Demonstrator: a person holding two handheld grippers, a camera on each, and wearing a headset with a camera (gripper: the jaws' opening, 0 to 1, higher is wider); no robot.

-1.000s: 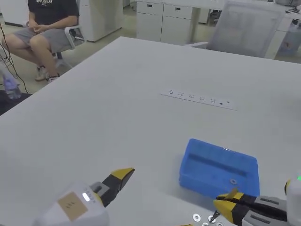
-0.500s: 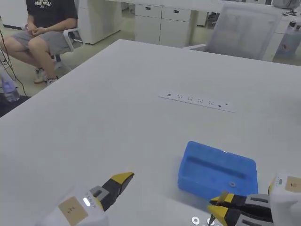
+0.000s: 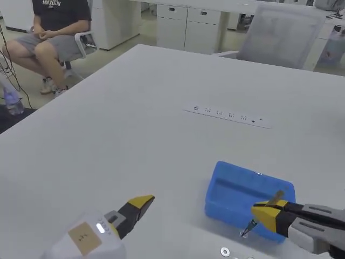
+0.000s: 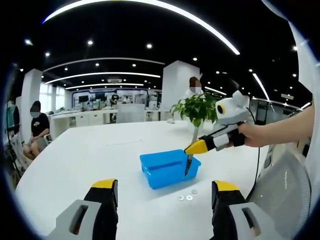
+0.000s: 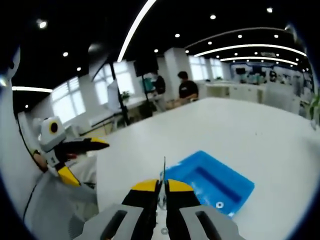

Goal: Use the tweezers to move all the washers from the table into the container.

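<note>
Lower right, tweezers (image 3: 248, 229) clamped in closed right gripper (image 3: 263, 211), tip at container's (image 3: 232, 183) near wall, seemingly for a drop; lower left, left gripper (image 3: 135, 209) wide open, empty, parked clear; washers (image 3: 225, 251) on bench (image 3: 135, 124) at bottom edge.

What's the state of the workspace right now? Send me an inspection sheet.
Surface: white table, socket strip set into it.
Job's things: blue container holds one washer; loose washers lie on the table near it; tweezers point down close to it.
Clutter: nothing seen.
Grippers: left tongs open, holding nothing; right tongs shut on tweezers.
Cables: dark leads on the floor at left.
Surroundings: seated person, office chair, cabinets.
</note>
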